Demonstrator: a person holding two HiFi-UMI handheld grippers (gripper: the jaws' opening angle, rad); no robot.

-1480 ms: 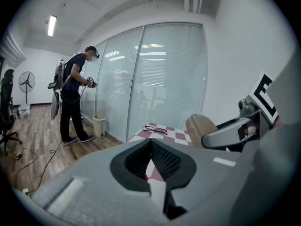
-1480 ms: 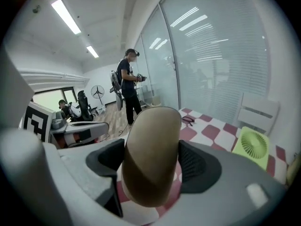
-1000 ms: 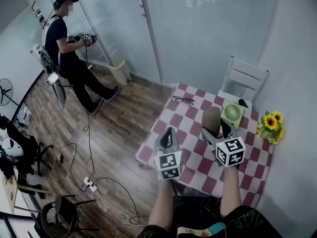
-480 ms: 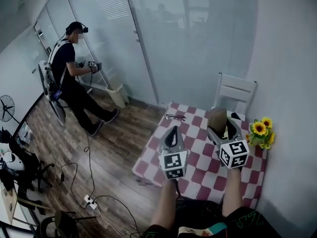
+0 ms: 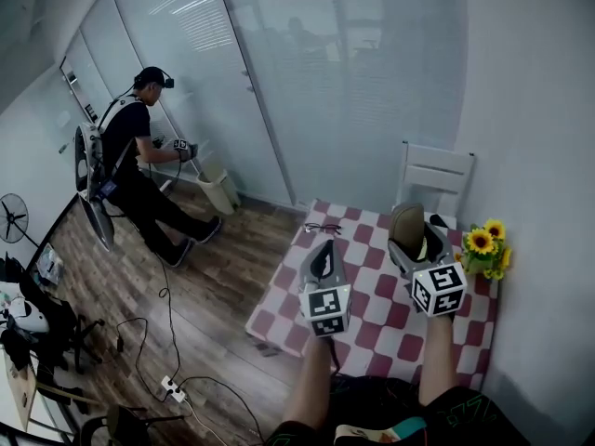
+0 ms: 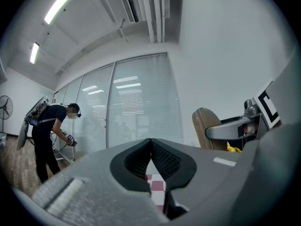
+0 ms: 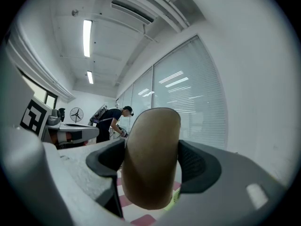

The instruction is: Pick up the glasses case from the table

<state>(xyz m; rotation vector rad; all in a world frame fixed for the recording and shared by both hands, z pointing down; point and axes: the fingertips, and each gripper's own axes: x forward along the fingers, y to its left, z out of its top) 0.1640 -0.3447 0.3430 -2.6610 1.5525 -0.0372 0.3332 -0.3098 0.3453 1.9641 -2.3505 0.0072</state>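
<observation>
one pinch from the right tool point(image 5: 415, 238) holds the brown glasses case point(image 7: 150, 159) over the table point(image 5: 374, 325) beneath it, so a jolt could twist it loose; left tool point(image 6: 150, 144) closed, empty.

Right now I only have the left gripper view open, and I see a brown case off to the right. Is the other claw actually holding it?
Observer: Yes. In the right gripper view the glasses case stands clamped between the two jaws of the right claw.
Reviewer: Is it clear of the table?
Observer: It looks lifted. The right gripper view shows the checkered table below the case's lower end, with a gap between them.
Reviewer: Is anything else lying on that table?
Observer: In the head view, a pair of glasses lies near the table's far left corner, apart from both claws.
</observation>
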